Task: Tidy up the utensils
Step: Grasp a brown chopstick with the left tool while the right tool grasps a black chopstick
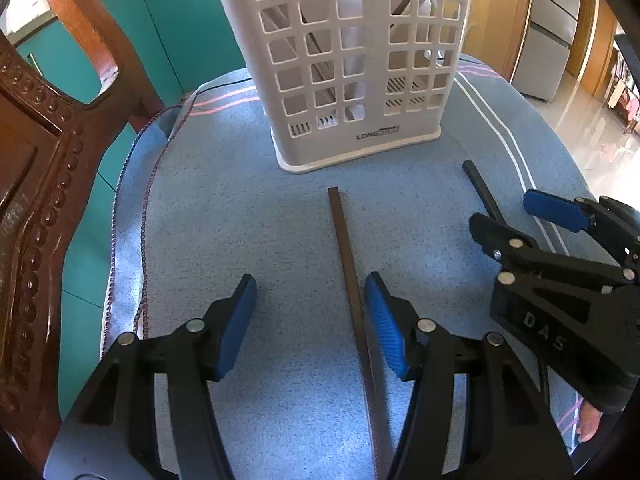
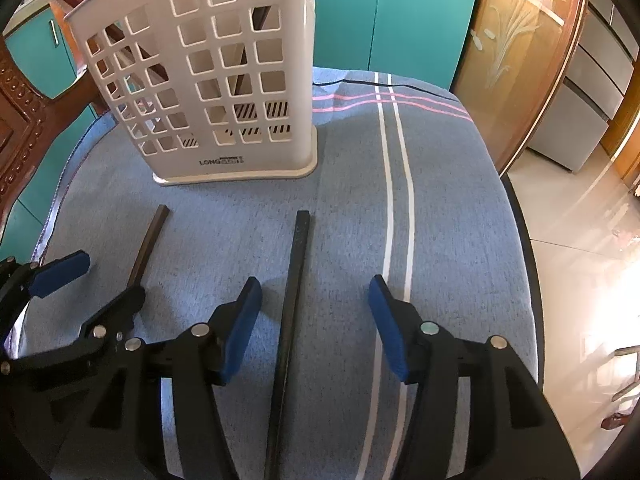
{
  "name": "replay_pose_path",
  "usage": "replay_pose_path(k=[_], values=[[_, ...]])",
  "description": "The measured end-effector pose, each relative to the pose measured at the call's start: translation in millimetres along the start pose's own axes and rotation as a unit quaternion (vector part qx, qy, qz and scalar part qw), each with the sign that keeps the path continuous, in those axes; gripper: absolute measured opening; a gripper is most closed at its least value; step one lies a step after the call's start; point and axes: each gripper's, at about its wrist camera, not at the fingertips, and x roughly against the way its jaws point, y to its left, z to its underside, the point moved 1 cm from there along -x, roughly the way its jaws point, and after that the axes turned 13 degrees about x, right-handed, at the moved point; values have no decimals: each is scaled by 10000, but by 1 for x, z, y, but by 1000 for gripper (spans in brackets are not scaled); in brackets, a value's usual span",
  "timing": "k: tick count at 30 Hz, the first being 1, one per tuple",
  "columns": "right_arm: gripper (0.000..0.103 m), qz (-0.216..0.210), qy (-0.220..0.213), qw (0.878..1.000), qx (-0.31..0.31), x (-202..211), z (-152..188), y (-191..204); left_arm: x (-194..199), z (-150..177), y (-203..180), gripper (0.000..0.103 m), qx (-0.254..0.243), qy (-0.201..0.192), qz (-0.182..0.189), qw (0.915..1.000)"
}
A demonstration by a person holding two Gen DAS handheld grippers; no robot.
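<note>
Surface: table under blue cloth [image 2: 460, 208] with white and pink stripes, braided trim at left edge | On cloth: white lattice holder [image 1: 344, 60], upright at far side | brown chopstick [image 1: 346, 256], lying before holder | black chopstick [image 2: 294, 280], to its right, roughly parallel, apart from it

Both wrist views look steeply down, close, sharing the basket [image 1: 344, 60]
</note>
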Motion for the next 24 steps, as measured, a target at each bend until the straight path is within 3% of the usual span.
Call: replay_pose_path(k=[6,24], values=[[57,66,-6,10000,-13,-2,-4,2,-1,-2,1,66,33,-29,-77,10000],[61,-9,-9,10000,-32,0,0,-4,-3,-2,2,75,0,-167,-226,9996]])
